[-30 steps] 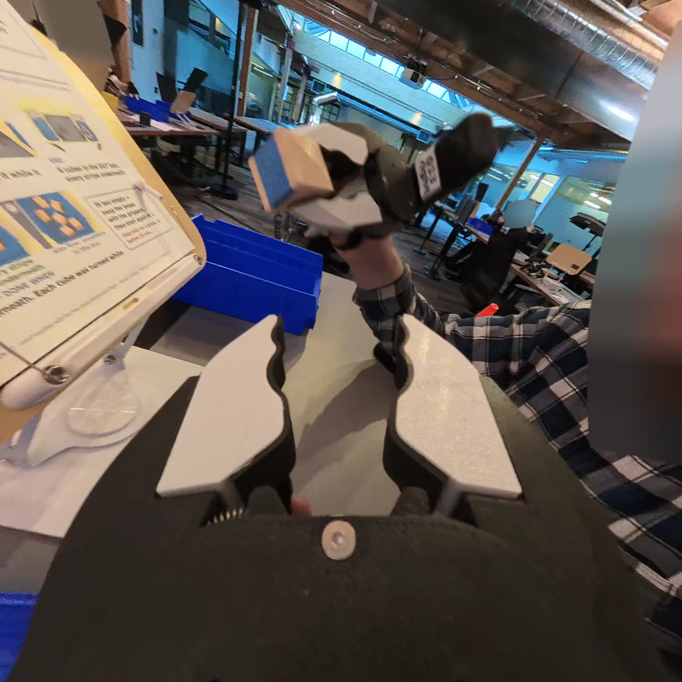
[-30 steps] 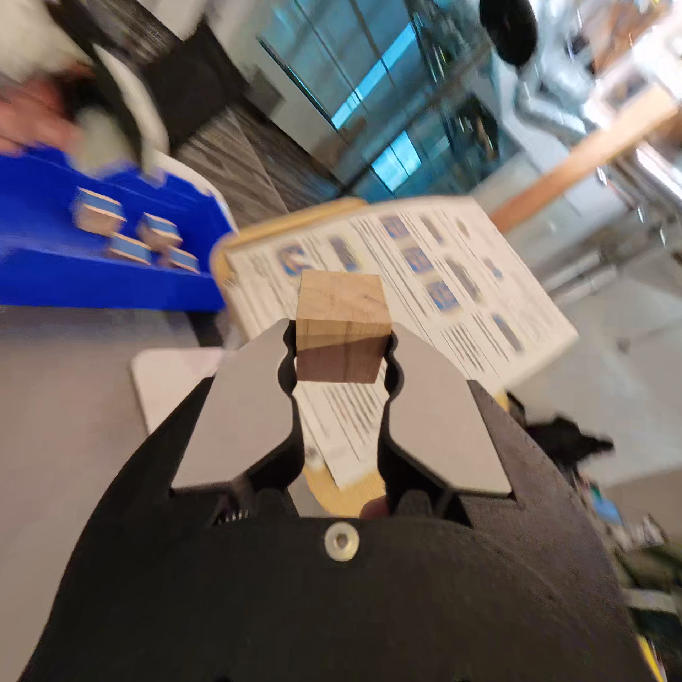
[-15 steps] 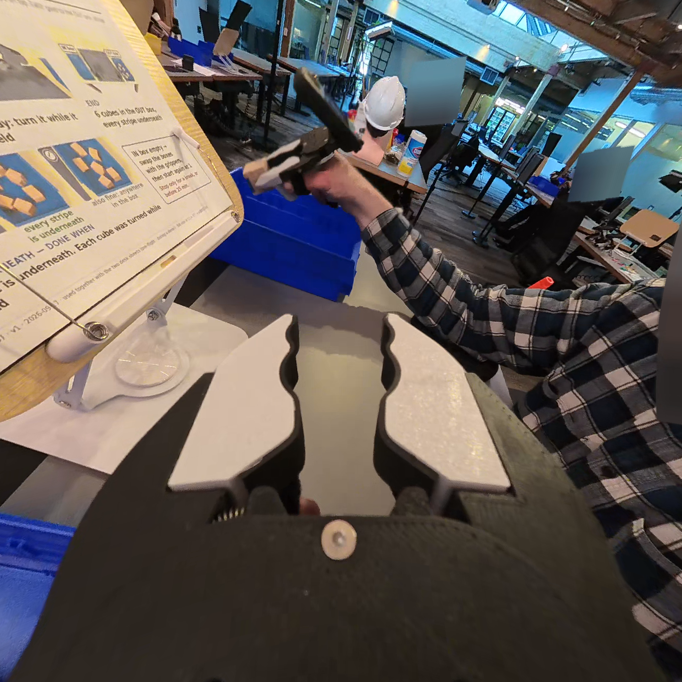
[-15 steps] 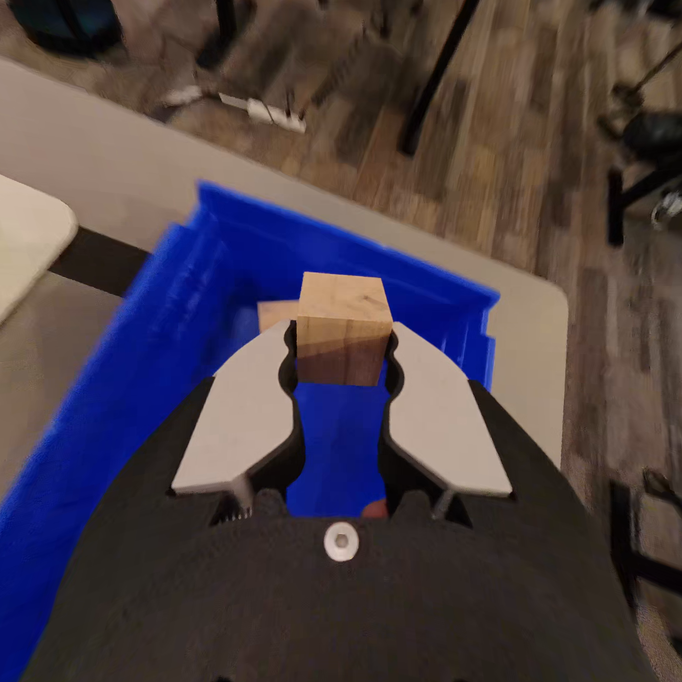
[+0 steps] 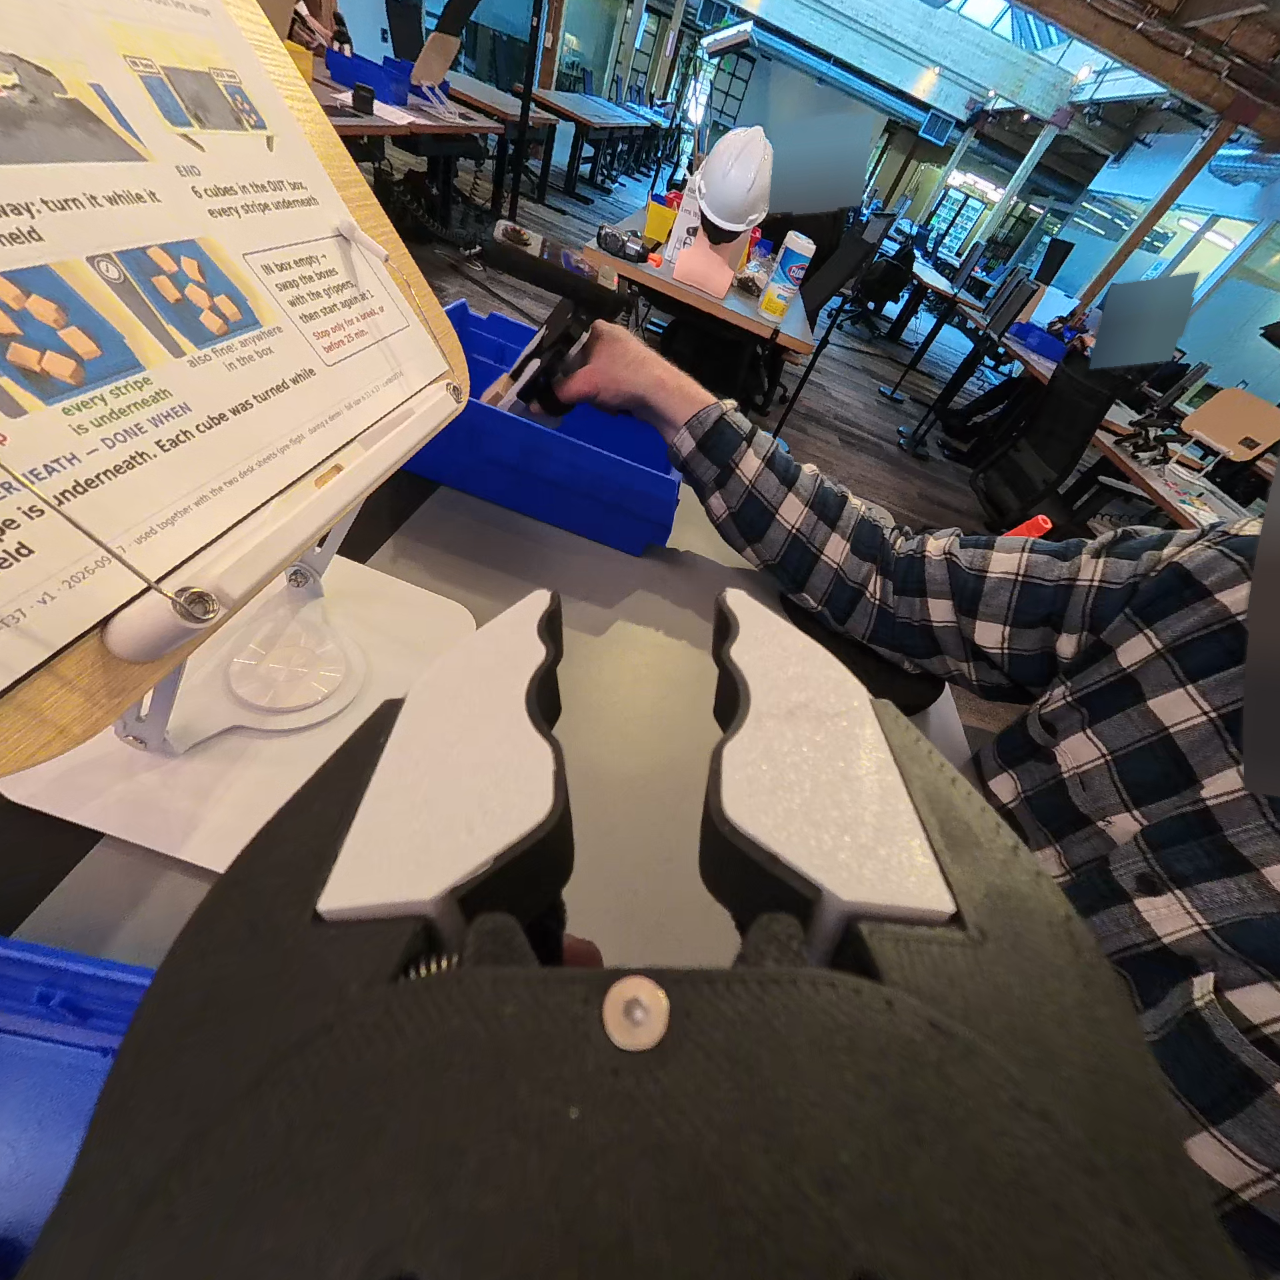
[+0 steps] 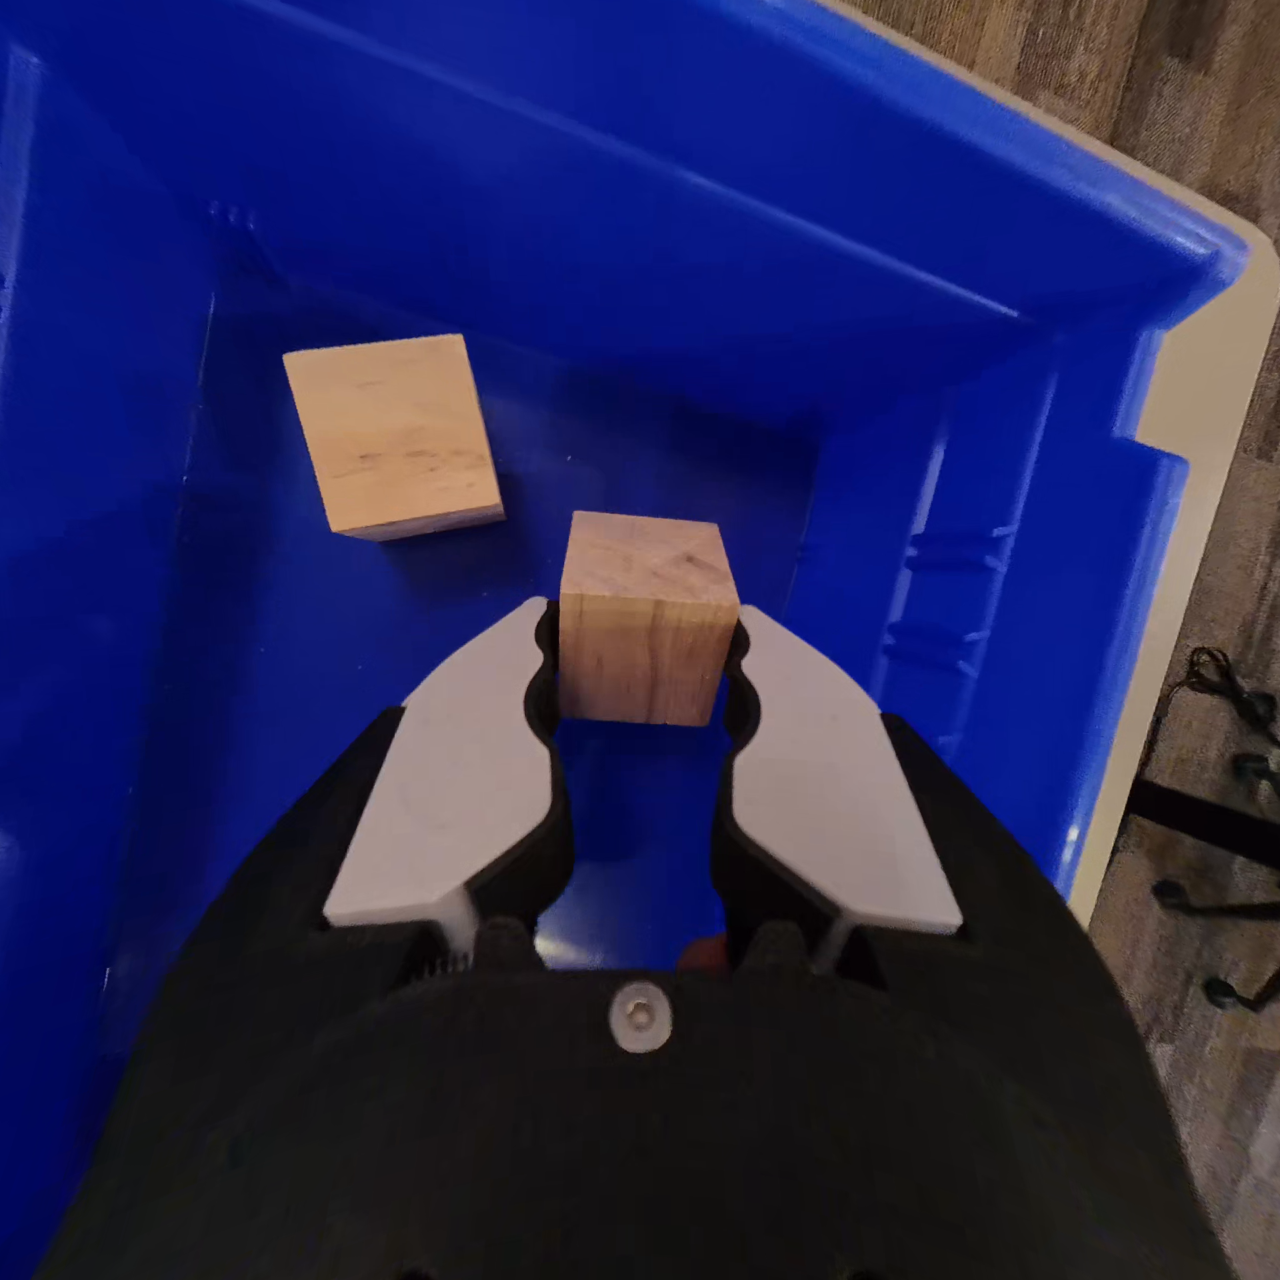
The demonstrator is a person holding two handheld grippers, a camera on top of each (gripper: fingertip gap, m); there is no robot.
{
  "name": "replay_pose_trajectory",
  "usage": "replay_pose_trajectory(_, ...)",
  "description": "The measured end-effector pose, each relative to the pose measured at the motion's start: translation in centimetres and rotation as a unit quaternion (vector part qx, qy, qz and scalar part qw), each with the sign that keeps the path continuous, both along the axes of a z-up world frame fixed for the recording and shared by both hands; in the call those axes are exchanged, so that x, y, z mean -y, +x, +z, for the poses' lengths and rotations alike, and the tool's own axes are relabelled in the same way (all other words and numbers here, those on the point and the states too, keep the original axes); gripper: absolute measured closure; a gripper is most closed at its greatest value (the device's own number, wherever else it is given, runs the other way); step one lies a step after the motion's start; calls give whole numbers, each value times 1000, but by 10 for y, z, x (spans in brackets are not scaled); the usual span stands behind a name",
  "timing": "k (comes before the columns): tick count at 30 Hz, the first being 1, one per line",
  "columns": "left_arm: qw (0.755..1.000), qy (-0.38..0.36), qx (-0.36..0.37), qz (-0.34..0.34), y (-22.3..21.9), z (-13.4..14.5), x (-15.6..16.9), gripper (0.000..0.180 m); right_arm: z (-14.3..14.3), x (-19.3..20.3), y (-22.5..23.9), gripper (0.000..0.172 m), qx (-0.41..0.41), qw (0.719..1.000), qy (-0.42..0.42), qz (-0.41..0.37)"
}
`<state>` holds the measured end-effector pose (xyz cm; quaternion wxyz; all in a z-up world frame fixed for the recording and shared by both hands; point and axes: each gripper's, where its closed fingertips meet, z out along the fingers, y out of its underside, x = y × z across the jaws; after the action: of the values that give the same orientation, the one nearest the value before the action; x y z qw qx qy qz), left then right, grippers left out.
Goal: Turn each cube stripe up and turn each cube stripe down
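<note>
Clamped between the two pale fingers of the right gripper (image 6: 643, 627) is a plain wooden cube (image 6: 644, 616), with both black pads pressed against its left and right faces; only bare wood grain is shown on the faces turned toward the camera, so the stripe's side cannot be told. Below and all around this gripper a blue bin (image 6: 692, 228) is seen, its blue floor showing under the held cube. Ahead of the fingertips and to their left, a second wooden cube (image 6: 391, 433) is lying on the bin floor, apart from the held one, with a bare wood face up. To the right of the bin, a strip of the pale table edge (image 6: 1177, 485) is visible. The left gripper (image 5: 634, 623) is held over the grey table (image 5: 623, 796) with its jaws parted and nothing between them but the tabletop. Ahead of it, the same blue bin (image 5: 554, 478) is seen from the side, and the right gripper (image 5: 547, 360) is dipped into it, held by a hand (image 5: 616, 374) in a plaid sleeve (image 5: 900, 575). To the left of the left gripper, an instruction sheet on a white stand (image 5: 208, 332) is propped up.
</note>
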<state>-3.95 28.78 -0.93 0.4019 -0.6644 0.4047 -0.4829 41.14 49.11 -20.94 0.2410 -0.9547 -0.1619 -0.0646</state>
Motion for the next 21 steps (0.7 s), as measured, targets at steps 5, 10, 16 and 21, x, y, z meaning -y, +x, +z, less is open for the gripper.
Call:
replay_pose_trajectory(5,1000,-1,-2,-2,1,-1,1,139,0,-1,5,126,16,1000,-1,-13)
replay_pose_trajectory(10,1000,0,-12,0,2,-3,1,139,15,-6,2,110,0,999,30,-19)
replay_pose_trajectory(16,998,23,-34,43,-16,2,-8,138,103,-5,-22,118,-34,987,158,13)
replay_pose_trajectory(21,958,83,-201,189,-77,-20,-42,132,161,7,-54,124,-53,968,239,60)
